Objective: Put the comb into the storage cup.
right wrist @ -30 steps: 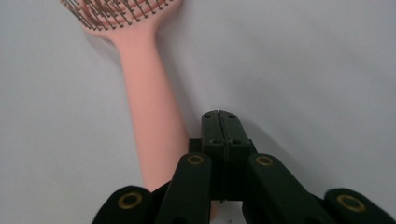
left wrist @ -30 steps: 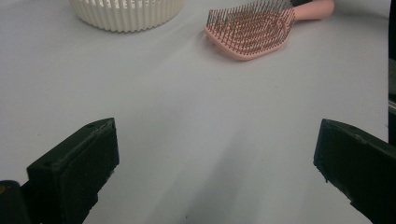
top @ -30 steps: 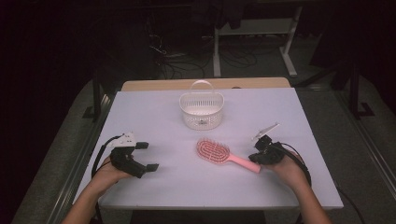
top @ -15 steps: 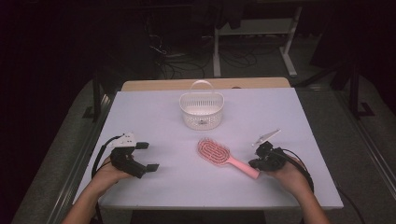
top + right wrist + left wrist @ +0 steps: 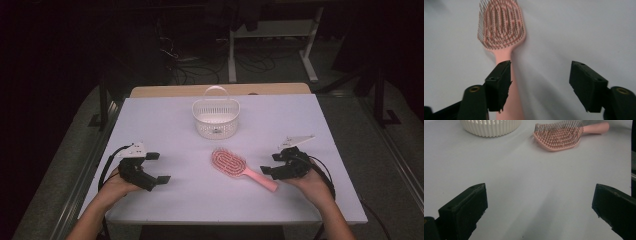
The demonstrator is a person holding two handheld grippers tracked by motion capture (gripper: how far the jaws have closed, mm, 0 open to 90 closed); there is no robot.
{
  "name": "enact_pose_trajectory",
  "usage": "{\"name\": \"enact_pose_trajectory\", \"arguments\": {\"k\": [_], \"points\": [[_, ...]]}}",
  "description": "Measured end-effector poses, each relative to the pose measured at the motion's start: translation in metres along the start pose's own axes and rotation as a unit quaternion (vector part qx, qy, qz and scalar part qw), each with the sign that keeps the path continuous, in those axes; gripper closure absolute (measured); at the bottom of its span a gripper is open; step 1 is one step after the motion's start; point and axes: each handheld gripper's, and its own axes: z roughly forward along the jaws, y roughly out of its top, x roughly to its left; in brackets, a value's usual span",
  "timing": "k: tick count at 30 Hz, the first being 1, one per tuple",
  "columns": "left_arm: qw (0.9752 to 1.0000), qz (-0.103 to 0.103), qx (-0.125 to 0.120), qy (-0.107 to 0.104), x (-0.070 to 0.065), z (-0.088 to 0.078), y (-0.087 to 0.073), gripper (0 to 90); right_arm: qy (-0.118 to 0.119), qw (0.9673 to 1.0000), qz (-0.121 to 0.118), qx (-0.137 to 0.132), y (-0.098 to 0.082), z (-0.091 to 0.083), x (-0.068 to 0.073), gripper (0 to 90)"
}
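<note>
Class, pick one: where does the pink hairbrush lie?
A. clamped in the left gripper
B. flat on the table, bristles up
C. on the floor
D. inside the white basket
B: the hairbrush lies on the table, bristles up, in front of the basket, and no gripper holds it.

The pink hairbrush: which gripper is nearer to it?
Right. The right gripper is open at the pink hairbrush handle; the left gripper rests apart, across bare table.

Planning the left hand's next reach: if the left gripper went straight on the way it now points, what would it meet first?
Probably the pink plastic hairbrush, bristles up, lying ahead and somewhat right of the open left gripper. The bare table lies between. The white slotted basket sits off to the left, likely missed.
</note>
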Motion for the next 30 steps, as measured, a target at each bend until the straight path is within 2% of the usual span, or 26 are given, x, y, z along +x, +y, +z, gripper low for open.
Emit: {"name": "enact_pose_trajectory", "arguments": {"k": [1,6,7,9,10,21,30], "points": [[1.0,0.0,0.0,0.0,0.0,0.0,0.0,0.0,0.0,1.0,0.0,0.0,0.0,0.0,0.0,28.4],[1.0,-0.003,-0.005,-0.004,0.001,-0.001,0.0,0.0,0.0,0.9992,-0.018,-0.035,0.0,-0.006,0.002,10.6],[1.0,-0.003,-0.005,-0.004,0.001,-0.001,0.0,0.0,0.0,0.9992,-0.018,-0.035,0.0,-0.006,0.002,10.6],[0.9999,-0.005,-0.009,-0.006,0.001,-0.002,0.0,0.0,0.012,0.9985,-0.017,-0.05,0.001,-0.009,0.001,1.6],[0.9999,-0.006,-0.009,-0.006,0.001,-0.002,0.0,0.0,0.018,0.9983,-0.017,-0.052,0.001,-0.01,0.0,0.0],[0.9998,-0.005,-0.011,-0.013,0.001,-0.002,0.0,0.0,0.022,0.9981,-0.038,-0.044,0.002,-0.014,0.001,0.4],[0.9999,-0.005,-0.01,-0.011,0.001,-0.002,0.0,0.0,0.02,0.998,-0.039,-0.046,0.006,-0.018,0.004,0.4]]}}
